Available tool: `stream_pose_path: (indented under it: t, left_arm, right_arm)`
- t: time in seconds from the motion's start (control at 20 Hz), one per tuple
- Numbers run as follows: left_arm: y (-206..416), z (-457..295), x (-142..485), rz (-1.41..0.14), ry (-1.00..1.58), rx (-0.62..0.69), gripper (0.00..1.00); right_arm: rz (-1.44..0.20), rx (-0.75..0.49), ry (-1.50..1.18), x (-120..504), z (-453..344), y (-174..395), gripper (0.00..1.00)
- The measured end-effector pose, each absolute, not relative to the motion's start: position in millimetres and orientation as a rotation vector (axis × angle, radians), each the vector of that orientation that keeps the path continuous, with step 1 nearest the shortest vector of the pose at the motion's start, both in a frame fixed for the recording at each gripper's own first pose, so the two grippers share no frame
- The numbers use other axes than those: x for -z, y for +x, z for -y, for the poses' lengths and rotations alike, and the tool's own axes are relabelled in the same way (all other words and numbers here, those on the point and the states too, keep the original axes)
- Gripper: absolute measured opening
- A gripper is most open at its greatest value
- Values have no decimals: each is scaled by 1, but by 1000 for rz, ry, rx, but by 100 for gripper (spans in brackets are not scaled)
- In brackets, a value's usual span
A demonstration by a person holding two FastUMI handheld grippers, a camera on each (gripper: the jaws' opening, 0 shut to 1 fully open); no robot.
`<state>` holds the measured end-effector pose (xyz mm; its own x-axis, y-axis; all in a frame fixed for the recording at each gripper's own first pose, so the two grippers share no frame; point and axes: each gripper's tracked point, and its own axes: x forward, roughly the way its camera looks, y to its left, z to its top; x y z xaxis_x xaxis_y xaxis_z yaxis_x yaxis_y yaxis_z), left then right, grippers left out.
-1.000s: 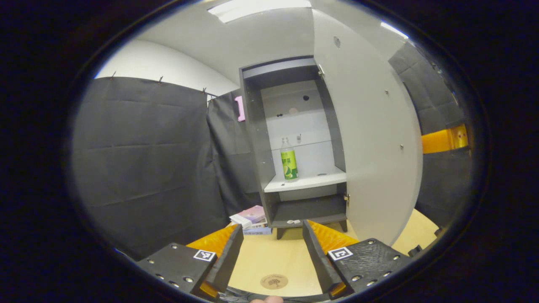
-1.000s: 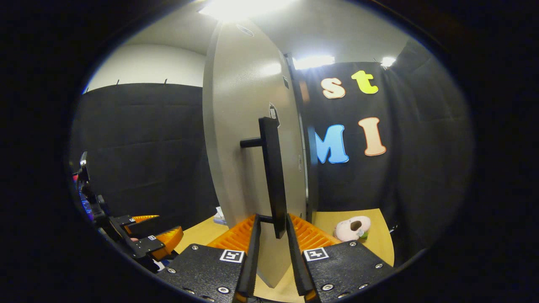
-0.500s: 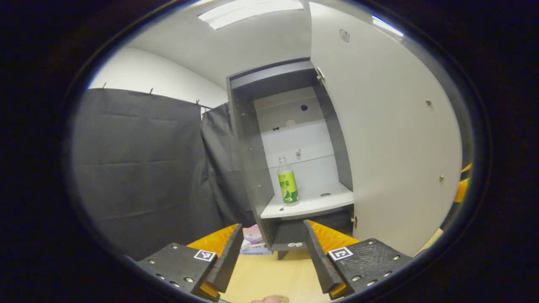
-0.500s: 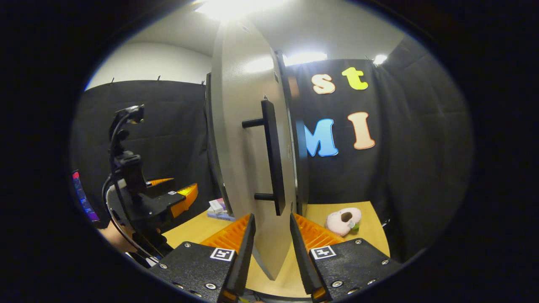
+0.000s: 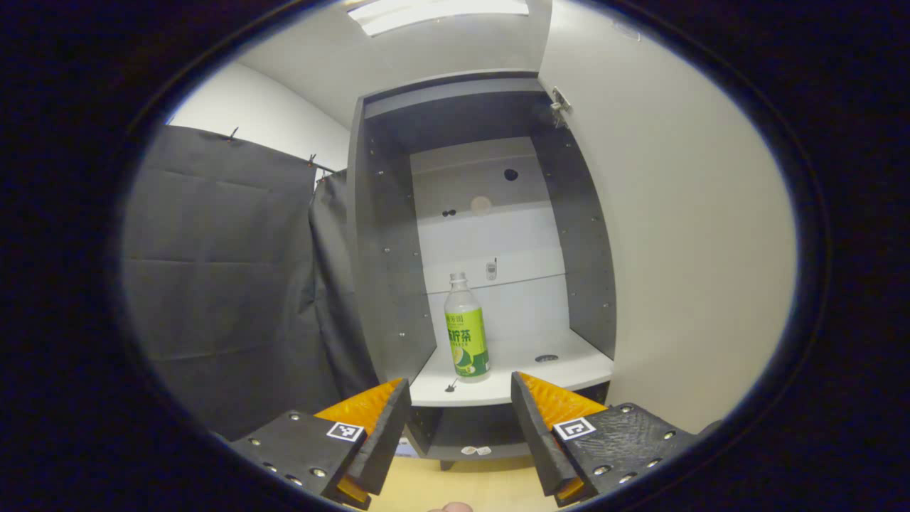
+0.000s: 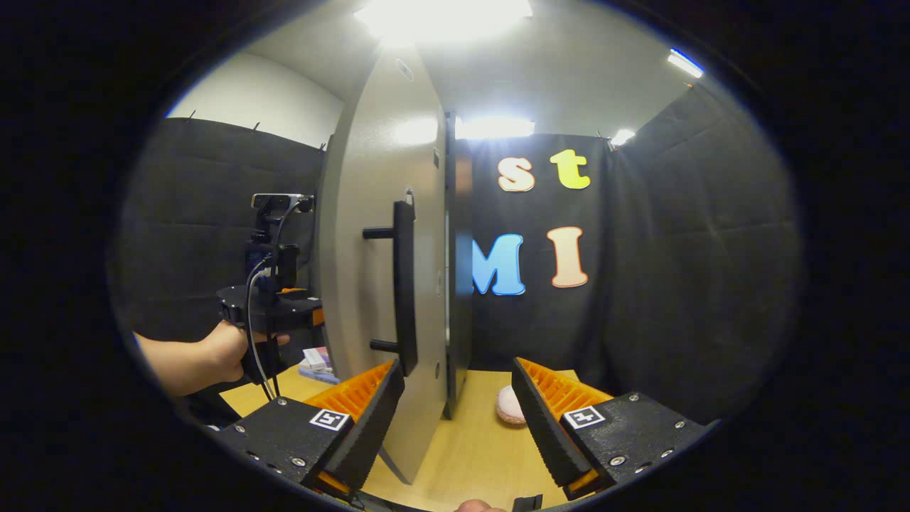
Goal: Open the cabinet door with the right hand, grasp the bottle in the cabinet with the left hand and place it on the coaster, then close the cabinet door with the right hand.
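We see the cabinet door (image 6: 370,284) swung wide open. The bottle (image 5: 466,328) stands upright on the cabinet's white shelf (image 5: 512,370). Both the left gripper (image 5: 461,427) and right gripper (image 6: 458,419) are spread apart and empty — the left seemingly just short of the shelf.

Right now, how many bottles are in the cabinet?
1: the bottle stands upright on the cabinet's white shelf, toward its left side. The lower compartment is partly hidden.
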<state>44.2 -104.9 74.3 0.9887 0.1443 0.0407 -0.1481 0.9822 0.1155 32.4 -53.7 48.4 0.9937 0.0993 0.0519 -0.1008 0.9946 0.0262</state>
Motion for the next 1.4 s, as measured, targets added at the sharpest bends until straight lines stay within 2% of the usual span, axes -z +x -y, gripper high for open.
stream_pose_path:
  t: [0.05, 0.15, 0.2, 0.25, 0.3, 0.4, 0.65, 0.7, 0.75, 1.0, 1.15, 1.2, 1.25, 1.35, 1.4]
  left_arm:
    - [61, 99, -76, 28, 135, -152, 81]
    - [96, 91, -82, 42, 132, -153, 81]
    - [114, 92, -85, 50, 121, -137, 77]
    - [128, 91, -87, 52, 119, -126, 81]
    - [145, 89, -89, 57, 123, -119, 77]
    - [175, 87, -87, 62, 137, -104, 78]
    - [227, 79, -63, 59, 116, -80, 81]
    - [236, 76, -59, 62, 107, -81, 76]
    - [243, 74, -56, 65, 95, -74, 81]
    - [273, 67, -42, 66, 63, -47, 81]
    - [288, 80, -35, 60, 74, 29, 81]
    - [289, 81, -34, 59, 78, 31, 77]
    - [295, 82, -31, 58, 84, 38, 85]
    - [291, 79, -34, 58, 84, 14, 71]
    - [288, 76, -35, 58, 84, 10, 67]
  right_arm:
    - [37, -57, 26, -40, 67, 37, 94]
    - [-22, 13, 40, -17, 84, 45, 94]
    - [-44, 50, 47, -11, 92, 47, 94]
    - [-54, 90, 53, -9, 100, 48, 94]
    - [-57, 127, 58, -8, 107, 50, 92]
    - [-67, 186, 62, -2, 113, 55, 94]
    - [-94, 239, -3, 9, 98, 65, 94]
    - [-94, 248, -19, 10, 94, 68, 94]
    - [-94, 260, -31, 10, 91, 71, 94]
    - [-137, 292, -64, 24, 78, 81, 95]
    - [-146, 312, -65, 26, 74, 88, 96]
    - [-144, 317, -63, 25, 74, 90, 96]
    - [-142, 319, -62, 25, 72, 92, 96]
    - [-132, 329, -71, 24, 72, 93, 96]
    - [-129, 333, -70, 22, 73, 94, 95]
